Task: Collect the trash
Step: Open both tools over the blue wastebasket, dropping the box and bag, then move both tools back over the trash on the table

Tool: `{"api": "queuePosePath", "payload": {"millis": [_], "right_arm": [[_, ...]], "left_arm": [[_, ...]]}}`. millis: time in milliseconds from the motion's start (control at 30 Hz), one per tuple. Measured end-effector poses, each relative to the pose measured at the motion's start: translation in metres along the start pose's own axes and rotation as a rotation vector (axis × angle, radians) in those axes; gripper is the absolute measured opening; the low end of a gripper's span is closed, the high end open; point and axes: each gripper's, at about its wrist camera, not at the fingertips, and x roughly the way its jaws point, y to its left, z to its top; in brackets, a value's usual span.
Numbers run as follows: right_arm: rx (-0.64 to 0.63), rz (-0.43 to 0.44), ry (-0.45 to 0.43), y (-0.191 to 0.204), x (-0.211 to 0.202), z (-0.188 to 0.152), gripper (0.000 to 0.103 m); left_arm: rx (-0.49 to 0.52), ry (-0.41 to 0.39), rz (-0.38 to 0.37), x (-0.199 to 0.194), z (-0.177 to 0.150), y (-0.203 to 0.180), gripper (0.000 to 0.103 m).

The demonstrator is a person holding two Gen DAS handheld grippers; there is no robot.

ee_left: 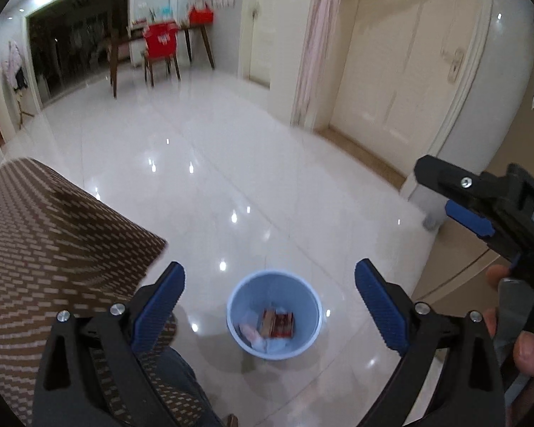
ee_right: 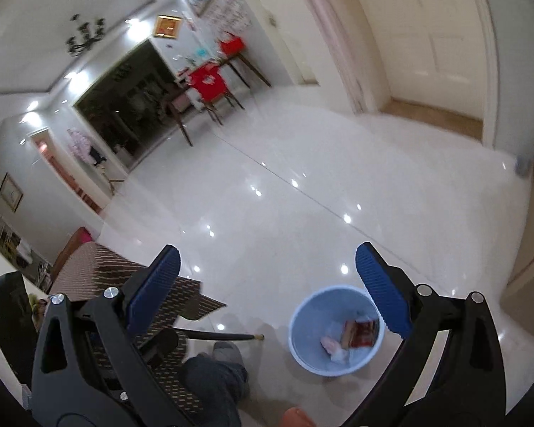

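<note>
A light blue trash bin stands on the white tiled floor and also shows in the right wrist view. Inside lie a red and brown packet and crumpled white and pink scraps. My left gripper is open and empty, held high above the bin. My right gripper is open and empty too, above the floor just left of the bin. It also shows at the right edge of the left wrist view.
A table with a brown woven cloth stands at the left. The person's leg in jeans is below. A cream double door is at the right. A red chair and wooden table stand far back.
</note>
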Motion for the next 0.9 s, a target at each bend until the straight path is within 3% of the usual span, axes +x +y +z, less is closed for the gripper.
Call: {"api": "queuePosePath", "payload": {"millis": [233,500,667,900], "right_arm": [[-0.127,0.092,-0.047,0.078,-0.032,0.012,0.097],[-0.238,0.211,-0.036,0.163,-0.034,0.005,0.097],[-0.323,0.267,0.01,0.209,-0.019,-0.01,0.097],[-0.5,0.349,0.148,0.288,0.02,-0.055,0.097]], "left_arm": [[-0.025,-0.129,0.056,-0.079,0.001,0.033,0.095],[-0.122,-0.198,0.179,-0.139,-0.016,0.097,0.095],[-0.179,-0.24,0.263,-0.171,-0.035,0.14,0.095],[-0.239,-0.25,0.382,-0.202,-0.064,0.194,0.095]]}}
